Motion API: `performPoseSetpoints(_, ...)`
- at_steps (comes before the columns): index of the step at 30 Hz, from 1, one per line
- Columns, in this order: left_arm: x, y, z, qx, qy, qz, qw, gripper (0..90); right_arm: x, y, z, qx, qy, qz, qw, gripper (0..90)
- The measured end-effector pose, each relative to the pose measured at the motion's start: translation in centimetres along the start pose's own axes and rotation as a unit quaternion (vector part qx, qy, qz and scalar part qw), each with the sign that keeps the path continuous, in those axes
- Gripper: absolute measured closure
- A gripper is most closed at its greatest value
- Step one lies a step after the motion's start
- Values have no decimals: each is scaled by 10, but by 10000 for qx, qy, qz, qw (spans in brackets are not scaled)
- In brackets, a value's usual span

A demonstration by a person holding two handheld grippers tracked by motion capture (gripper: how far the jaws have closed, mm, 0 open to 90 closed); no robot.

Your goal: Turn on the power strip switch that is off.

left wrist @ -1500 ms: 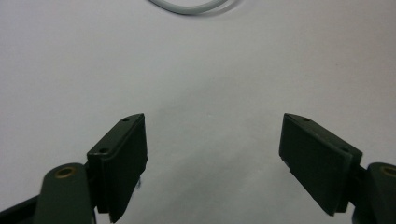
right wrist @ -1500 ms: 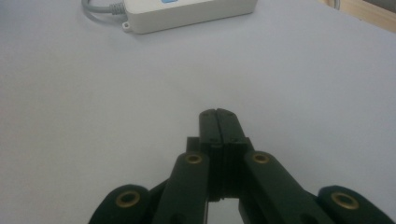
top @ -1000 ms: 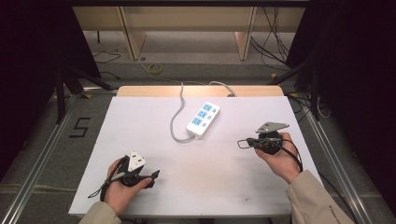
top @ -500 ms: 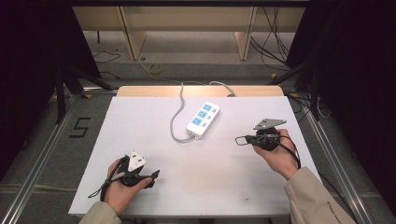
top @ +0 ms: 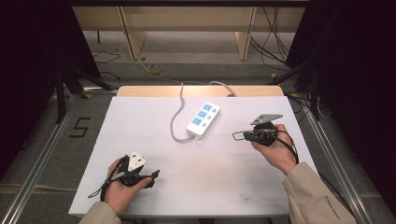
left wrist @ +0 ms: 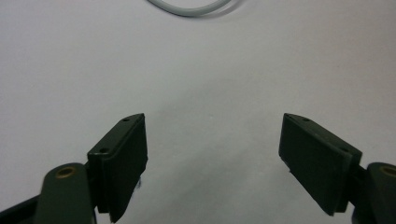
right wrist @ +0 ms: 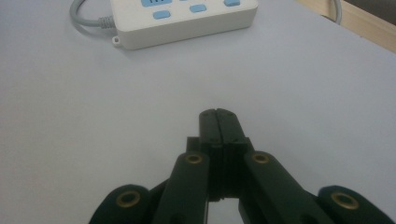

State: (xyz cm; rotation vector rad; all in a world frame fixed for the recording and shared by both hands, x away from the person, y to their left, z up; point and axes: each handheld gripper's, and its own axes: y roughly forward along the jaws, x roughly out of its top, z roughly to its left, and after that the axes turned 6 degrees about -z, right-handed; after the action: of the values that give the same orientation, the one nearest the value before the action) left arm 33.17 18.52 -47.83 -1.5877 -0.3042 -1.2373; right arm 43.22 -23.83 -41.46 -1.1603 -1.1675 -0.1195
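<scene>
Plainly, the power strip [top: 203, 119] lies mid-table toward the far edge, its cord [top: 176, 122] looping left, touched by neither tool. The left gripper [left wrist: 212, 154] has its jaws wide apart over bare table [top: 140, 116]; the right gripper [right wrist: 218, 122] has its jaws pressed together on nothing, pointing at the strip. To take hold well, it should probably spread them first and come squarely at the strip's near end.

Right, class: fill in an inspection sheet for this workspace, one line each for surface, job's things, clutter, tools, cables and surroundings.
Surface: white table top, bare wooden strip along the far edge.
Job's things: white power strip with blue sockets, lying flat near the centre.
Clutter: nothing seen.
Tools: left tool open, empty; right tool shut, empty.
Cables: grey cord loops from the strip over the far edge.
Surroundings: floor marking "5", loose floor cables.
</scene>
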Motion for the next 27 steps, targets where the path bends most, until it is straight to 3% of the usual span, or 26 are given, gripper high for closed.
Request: performPoseSetpoints(27,1,0,1,22,9,-21,10000,231,20,10,-5,-8,-69,195,9998,900)
